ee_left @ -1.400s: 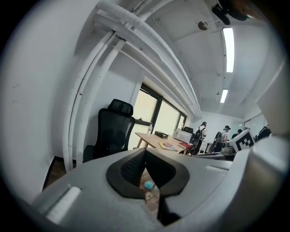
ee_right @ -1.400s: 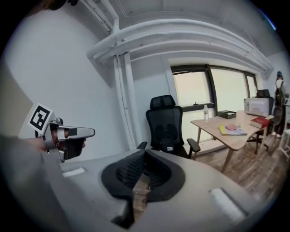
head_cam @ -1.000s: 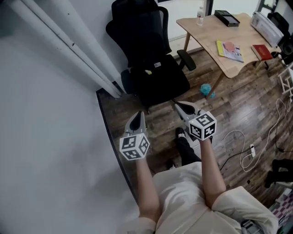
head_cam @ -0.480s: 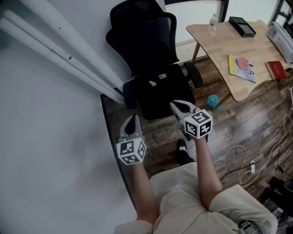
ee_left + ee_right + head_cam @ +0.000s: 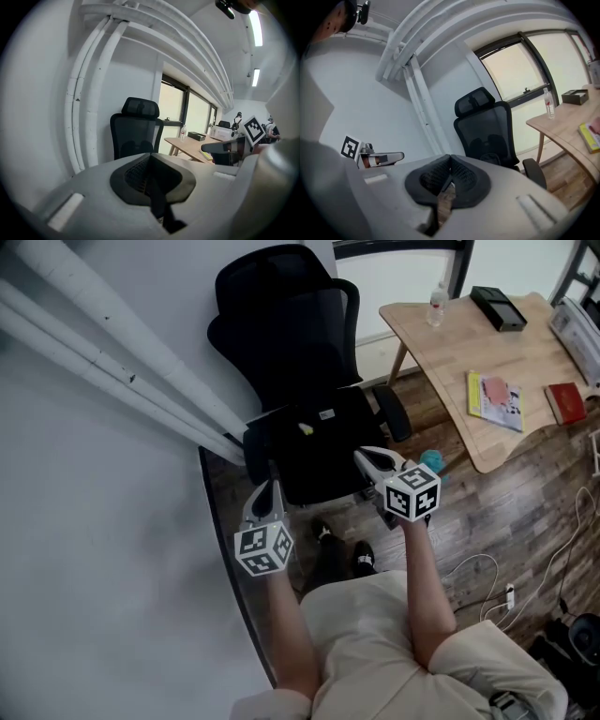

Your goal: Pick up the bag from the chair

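chair [image 5: 300,343] black | table [image 5: 441,334] pale wood | floor [image 5: 525,486] dark brown planks | left gripper [image 5: 271,488], right gripper [image 5: 364,456] grey, cubes black-and-white squares | ball [image 5: 430,461] teal

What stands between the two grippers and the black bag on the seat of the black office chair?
Nothing visible does. The black bag lies uncovered on the black office chair, between its armrests; the left gripper and the right gripper, jaws shut, hang just before the seat's front edge.

The left tool [image 5: 271,486] and right tool [image 5: 364,456] have drawn up to the chair [image 5: 314,442].
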